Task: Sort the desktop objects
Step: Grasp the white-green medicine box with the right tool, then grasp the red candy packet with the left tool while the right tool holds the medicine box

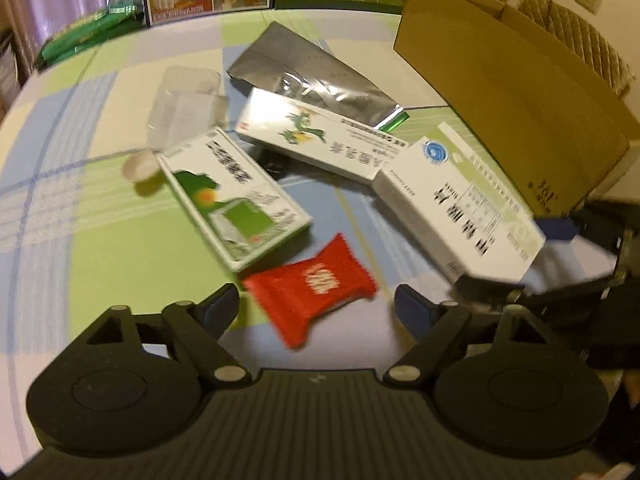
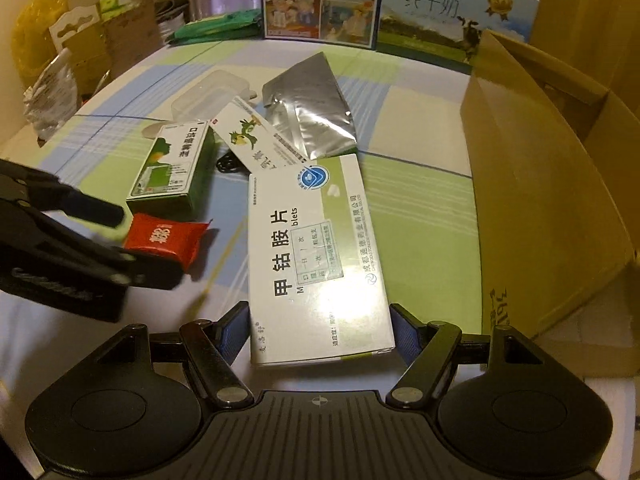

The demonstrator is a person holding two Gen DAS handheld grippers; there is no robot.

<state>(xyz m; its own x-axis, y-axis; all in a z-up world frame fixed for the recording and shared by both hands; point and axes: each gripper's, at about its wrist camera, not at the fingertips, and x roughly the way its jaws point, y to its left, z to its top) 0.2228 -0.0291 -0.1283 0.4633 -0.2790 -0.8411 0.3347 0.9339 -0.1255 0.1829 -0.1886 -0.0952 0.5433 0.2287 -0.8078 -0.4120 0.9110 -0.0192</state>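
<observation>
white medicine box (image 2: 316,256): near end between right gripper (image 2: 320,330) pads, far end pointing ahead at the pile
right gripper: fingers bracketing box sides, touching or nearly; firm clamp not confirmable
step: likely gripping box for cardboard carton (image 2: 536,184) on the right
tip: squeeze square on both long sides, lift level, clear carton wall
left gripper (image 1: 316,312): spread wide, empty, red sachet (image 1: 312,284) just ahead between tips
beyond: green box (image 1: 236,196), dragon-print box (image 1: 316,140), foil pouch (image 1: 308,76)

Red sachet (image 1: 311,287) motion-blurred, print unreadable; black object (image 2: 229,164) mostly hidden under boxes.
</observation>
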